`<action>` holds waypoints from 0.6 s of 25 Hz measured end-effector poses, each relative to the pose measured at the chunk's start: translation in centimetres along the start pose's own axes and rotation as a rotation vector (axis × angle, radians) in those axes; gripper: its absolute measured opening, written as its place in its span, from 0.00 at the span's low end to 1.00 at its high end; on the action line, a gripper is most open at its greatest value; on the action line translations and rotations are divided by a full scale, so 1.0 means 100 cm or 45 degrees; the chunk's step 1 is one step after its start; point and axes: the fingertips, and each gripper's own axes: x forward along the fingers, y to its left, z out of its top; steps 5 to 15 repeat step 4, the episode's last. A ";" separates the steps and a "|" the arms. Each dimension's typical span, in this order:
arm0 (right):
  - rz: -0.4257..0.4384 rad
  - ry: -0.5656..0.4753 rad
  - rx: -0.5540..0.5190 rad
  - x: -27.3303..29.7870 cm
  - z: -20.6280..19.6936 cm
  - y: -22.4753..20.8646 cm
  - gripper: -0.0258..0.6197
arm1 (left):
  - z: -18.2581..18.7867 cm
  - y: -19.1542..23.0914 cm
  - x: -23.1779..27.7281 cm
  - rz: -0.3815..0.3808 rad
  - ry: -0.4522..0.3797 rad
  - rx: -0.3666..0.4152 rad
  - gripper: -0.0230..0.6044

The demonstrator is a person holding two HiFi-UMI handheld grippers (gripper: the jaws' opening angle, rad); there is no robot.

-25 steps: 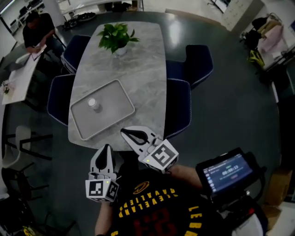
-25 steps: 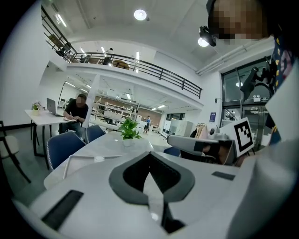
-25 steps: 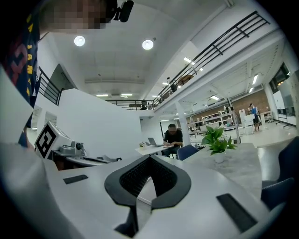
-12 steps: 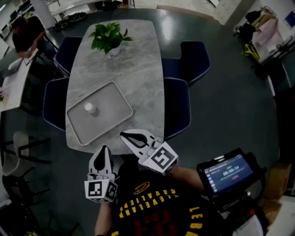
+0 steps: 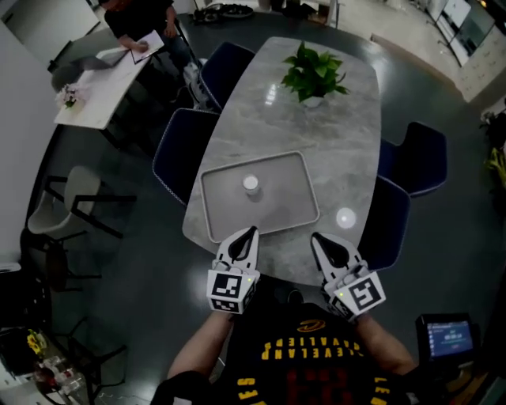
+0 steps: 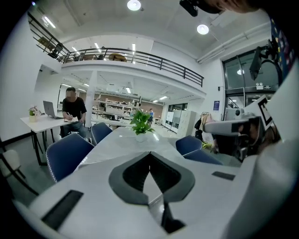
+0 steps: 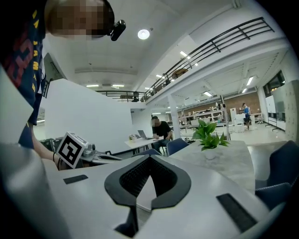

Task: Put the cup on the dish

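Note:
A small white cup [image 5: 251,186] stands upright near the middle of a grey rectangular tray-like dish [image 5: 294,207] on the marble table [image 5: 316,134]. My left gripper [image 5: 251,232] is shut and empty at the table's near edge, just short of the dish's front rim. My right gripper [image 5: 317,238] is also shut and empty, beside it to the right, pointing at the table. In the left gripper view the left gripper [image 6: 149,154] has its jaws together. The right gripper view shows the right gripper [image 7: 150,158] the same. The cup is hidden in both gripper views.
A potted plant [image 5: 314,71] stands at the table's far end. Blue chairs [image 5: 175,150] flank the table on both sides. A pale round patch [image 5: 345,217] lies right of the dish, perhaps a light reflection. A person [image 5: 138,16] sits at a white desk [image 5: 99,87] far left.
The head view has swung, so the table now sits more to the right and squarer ahead. Both grippers now point side by side at the near edge, still shut; the cup has not moved on the dish.

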 end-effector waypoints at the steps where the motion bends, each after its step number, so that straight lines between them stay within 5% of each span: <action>1: -0.026 0.021 -0.005 0.003 0.000 -0.002 0.05 | -0.006 0.011 0.005 0.000 0.014 0.009 0.04; 4: -0.082 0.042 -0.009 0.011 0.002 -0.005 0.05 | -0.018 0.044 0.018 0.012 0.048 0.023 0.04; 15: -0.082 0.042 -0.009 0.011 0.002 -0.005 0.05 | -0.018 0.044 0.018 0.012 0.048 0.023 0.04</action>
